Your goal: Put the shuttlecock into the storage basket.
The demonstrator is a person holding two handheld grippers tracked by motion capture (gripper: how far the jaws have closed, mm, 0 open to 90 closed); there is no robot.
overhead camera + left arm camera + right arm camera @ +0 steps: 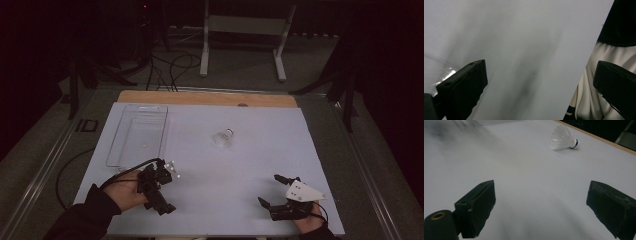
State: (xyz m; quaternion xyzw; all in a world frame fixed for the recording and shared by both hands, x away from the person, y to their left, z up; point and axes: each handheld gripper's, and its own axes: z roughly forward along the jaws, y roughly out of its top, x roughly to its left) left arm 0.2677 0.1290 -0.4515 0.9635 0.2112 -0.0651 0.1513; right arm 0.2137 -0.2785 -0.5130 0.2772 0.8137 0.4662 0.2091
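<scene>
Two grippers low, shuttlecock between and beyond

Two grippers sit near the table's front edge. At the left, the left gripper [167, 170] has its jaws spread wide, just beside the clear tray [137, 135]. Mid-table lies the shuttlecock [223, 137] on its side. At the right, the right gripper [270, 190] gapes too, holding nothing.

Dim lab — floor cables [170, 67], stand legs [204, 50].

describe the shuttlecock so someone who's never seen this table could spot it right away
On the pale blue table sheet, look right of the clear tray, near the middle. The shuttlecock lies there on its side, alone. A white feathered skirt and blue-banded cork tip set it apart.
</scene>
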